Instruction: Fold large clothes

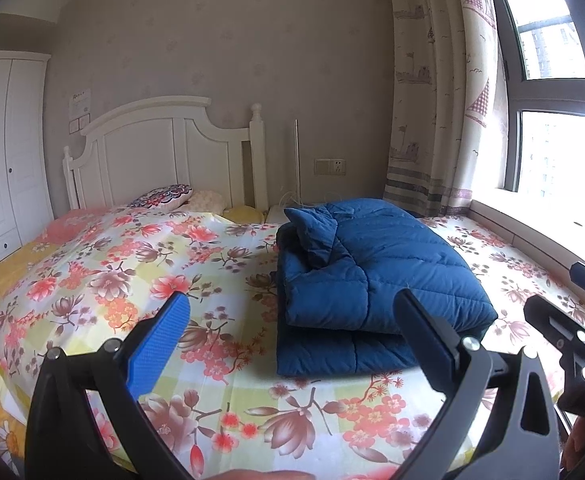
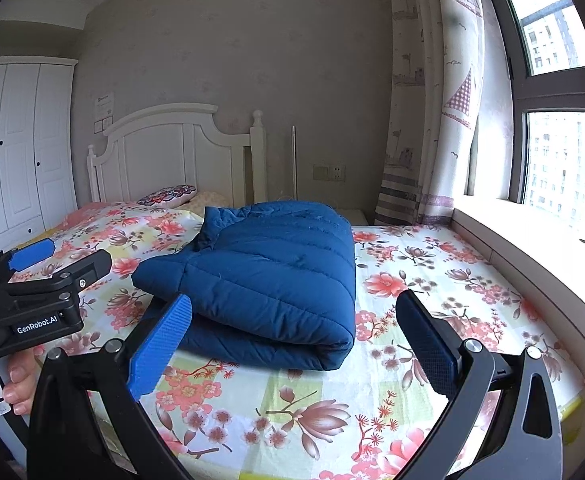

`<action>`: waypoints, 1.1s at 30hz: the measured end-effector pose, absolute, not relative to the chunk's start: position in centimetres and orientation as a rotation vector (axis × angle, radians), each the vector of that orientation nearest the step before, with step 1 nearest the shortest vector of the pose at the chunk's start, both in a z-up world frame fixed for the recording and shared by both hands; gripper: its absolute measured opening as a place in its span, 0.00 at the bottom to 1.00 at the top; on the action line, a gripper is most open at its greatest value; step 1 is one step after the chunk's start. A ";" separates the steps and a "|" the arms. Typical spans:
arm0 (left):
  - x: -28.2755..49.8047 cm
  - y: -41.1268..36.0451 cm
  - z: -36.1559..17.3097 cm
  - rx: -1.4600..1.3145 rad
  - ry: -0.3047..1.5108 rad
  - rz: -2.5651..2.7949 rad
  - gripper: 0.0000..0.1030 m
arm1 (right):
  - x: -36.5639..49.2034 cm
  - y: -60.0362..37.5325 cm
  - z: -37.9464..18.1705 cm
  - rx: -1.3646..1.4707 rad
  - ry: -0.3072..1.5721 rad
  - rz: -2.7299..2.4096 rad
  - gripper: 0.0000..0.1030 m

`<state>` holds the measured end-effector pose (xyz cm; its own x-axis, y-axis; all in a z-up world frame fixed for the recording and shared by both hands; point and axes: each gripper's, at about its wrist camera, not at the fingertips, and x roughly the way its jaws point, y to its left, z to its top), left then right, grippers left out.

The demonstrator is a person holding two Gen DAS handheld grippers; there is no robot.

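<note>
A dark blue quilted down jacket [image 1: 376,276] lies folded into a thick bundle on the flowered bedsheet [image 1: 132,264], its collar flap sticking up at the far left corner. My left gripper [image 1: 292,308] hovers in front of it, open and empty, its right finger overlapping the bundle's near edge in view. In the right wrist view the same jacket [image 2: 268,276] sits just beyond my right gripper [image 2: 292,312], also open with nothing between its blue pads. The other gripper's body [image 2: 32,304] shows at the left, held by a hand [image 2: 12,388].
A white headboard [image 1: 160,152] and pillows [image 1: 160,196] stand at the far end of the bed. A white wardrobe [image 1: 0,152] is at the left. A curtain [image 1: 432,100] and window ledge [image 2: 532,248] border the bed on the right.
</note>
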<state>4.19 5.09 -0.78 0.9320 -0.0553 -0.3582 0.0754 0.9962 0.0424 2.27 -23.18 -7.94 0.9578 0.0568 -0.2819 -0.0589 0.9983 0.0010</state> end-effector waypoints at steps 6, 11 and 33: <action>4.2 5.0 -0.8 0.058 0.366 -0.066 0.98 | 2.3 -23.2 -8.0 -0.005 0.288 0.060 0.95; 4.1 5.0 -0.9 0.060 0.368 -0.065 0.98 | 2.4 -23.1 -8.1 0.004 0.295 0.061 0.95; 3.8 5.4 -1.0 0.077 0.351 -0.058 0.98 | 2.5 -22.7 -8.3 0.011 0.301 0.059 0.95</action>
